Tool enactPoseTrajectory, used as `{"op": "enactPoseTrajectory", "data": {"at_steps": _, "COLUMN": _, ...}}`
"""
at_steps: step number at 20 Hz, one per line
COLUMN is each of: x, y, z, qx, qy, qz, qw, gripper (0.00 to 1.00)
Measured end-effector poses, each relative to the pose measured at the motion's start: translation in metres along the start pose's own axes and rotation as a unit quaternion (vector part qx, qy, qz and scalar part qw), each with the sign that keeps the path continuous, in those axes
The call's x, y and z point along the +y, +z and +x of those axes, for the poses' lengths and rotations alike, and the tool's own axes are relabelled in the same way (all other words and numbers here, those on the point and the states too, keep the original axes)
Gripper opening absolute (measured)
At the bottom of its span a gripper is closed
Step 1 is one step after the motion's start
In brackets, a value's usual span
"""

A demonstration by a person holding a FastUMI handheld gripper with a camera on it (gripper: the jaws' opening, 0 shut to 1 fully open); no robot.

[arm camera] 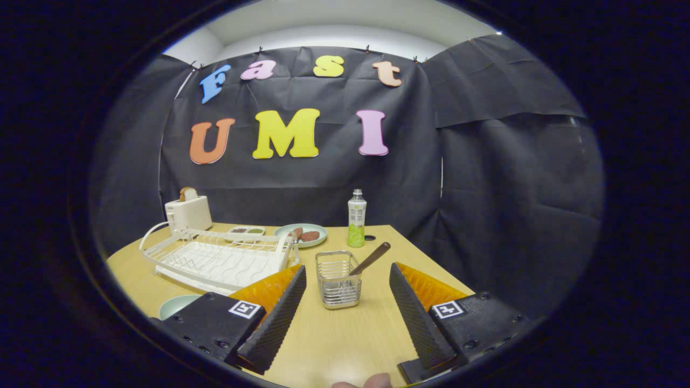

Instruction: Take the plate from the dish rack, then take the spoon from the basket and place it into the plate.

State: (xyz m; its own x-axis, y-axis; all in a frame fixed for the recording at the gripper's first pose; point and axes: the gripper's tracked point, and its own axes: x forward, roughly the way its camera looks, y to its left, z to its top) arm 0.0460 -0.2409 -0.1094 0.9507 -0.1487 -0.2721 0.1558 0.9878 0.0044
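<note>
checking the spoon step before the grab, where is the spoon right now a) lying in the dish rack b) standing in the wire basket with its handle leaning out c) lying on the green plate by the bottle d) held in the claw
b: the spoon stands in the wire basket, handle leaning toward the bottle, just ahead of the open claw, whose fingers grip nothing.

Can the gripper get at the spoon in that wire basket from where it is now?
Probably yes. The gripper is open, and the basket stands just ahead between its fingers on bare table. The spoon handle leans out over the rim towards the right, with nothing in front of it.
</note>
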Motion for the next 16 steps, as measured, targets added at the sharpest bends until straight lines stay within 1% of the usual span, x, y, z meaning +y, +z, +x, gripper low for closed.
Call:
{"op": "enactPoseTrajectory", "data": {"at_steps": 4, "x": -0.018, "y": -0.014, "z": 0.037, "qx": 0.001, "qy": 0.010, "qz": 0.026, "qw": 1.000, "gripper": 1.00}}
{"op": "enactPoseTrajectory", "data": {"at_steps": 6, "x": -0.028, "y": -0.014, "z": 0.055, "qx": 0.003, "qy": 0.009, "qz": 0.030, "qw": 1.000, "gripper": 1.00}}
{"op": "enactPoseTrajectory", "data": {"at_steps": 8, "x": -0.030, "y": -0.015, "z": 0.071, "qx": 0.007, "qy": 0.017, "qz": 0.039, "qw": 0.999, "gripper": 1.00}}
{"op": "enactPoseTrajectory", "data": {"at_steps": 12, "x": -0.029, "y": -0.007, "z": 0.099, "qx": 0.007, "qy": 0.030, "qz": 0.027, "qw": 0.999, "gripper": 1.00}}
{"op": "enactPoseTrajectory", "data": {"at_steps": 16, "x": -0.017, "y": -0.003, "z": 0.116, "qx": 0.015, "qy": 0.041, "qz": 0.017, "qw": 0.999, "gripper": 0.96}}
